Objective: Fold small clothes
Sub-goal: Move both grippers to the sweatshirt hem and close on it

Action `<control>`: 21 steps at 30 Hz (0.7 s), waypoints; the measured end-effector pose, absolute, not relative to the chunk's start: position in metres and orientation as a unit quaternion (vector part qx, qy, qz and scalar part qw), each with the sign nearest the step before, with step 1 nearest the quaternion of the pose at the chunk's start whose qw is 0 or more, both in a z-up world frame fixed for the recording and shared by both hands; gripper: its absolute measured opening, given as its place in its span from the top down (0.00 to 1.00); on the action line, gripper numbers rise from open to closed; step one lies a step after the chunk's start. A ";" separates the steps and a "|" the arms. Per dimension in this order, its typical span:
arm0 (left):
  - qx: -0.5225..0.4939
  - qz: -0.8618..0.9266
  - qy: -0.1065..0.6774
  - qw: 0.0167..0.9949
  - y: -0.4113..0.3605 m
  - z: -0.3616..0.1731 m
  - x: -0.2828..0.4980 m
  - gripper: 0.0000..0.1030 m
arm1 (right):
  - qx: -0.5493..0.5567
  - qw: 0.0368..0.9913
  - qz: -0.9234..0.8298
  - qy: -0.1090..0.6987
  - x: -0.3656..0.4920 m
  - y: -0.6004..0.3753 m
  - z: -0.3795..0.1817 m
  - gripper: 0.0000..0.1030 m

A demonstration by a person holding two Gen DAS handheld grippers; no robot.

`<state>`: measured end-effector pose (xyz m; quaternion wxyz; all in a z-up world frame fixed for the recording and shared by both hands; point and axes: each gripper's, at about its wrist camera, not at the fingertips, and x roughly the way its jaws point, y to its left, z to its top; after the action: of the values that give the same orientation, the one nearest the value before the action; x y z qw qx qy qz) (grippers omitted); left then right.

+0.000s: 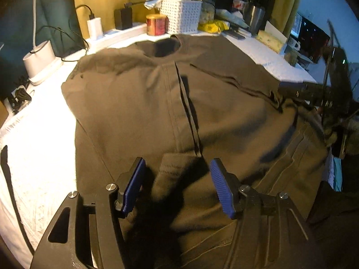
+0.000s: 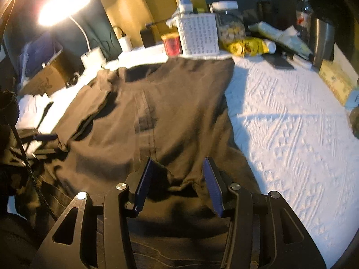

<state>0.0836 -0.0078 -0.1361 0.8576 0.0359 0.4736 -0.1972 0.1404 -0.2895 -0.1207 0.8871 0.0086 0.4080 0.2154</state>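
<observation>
A dark brown T-shirt (image 1: 224, 103) lies spread on a white textured cover (image 1: 40, 157), its neck hole at the far end. The sides look folded in toward a centre seam. My left gripper (image 1: 177, 160) hangs open over the shirt's near hem; a folded corner of cloth lies between the blue pads (image 1: 134, 183) without being pinched. In the right wrist view the same shirt (image 2: 179, 103) fills the left half. My right gripper (image 2: 177, 159) is open over the near right part of the hem, where a small rumple of cloth sits between the jaws, untouched by them.
Clutter lines the far edge: a white woven basket (image 1: 181, 15), a red tin (image 1: 156, 24), a jar, a yellow bag (image 2: 246, 46), a steel tumbler (image 2: 323, 42) and a water bottle. A lamp base (image 1: 40, 60) and cables sit far left. Bare white cover (image 2: 291, 123) stretches right of the shirt.
</observation>
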 end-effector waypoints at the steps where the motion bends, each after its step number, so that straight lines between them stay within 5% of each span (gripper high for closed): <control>1: 0.035 -0.201 0.473 0.857 -0.008 -0.137 0.082 0.42 | 0.009 0.888 0.218 0.404 0.140 -0.289 -0.118 0.52; 21: -0.003 -0.157 0.418 0.895 0.016 -0.117 0.037 0.42 | -0.033 0.874 0.238 0.423 0.102 -0.260 -0.121 0.52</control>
<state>0.0367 0.0157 -0.1170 0.8945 -0.0027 0.4184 -0.1573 0.1017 -0.2604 -0.1213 0.8738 -0.0326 0.4227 0.2383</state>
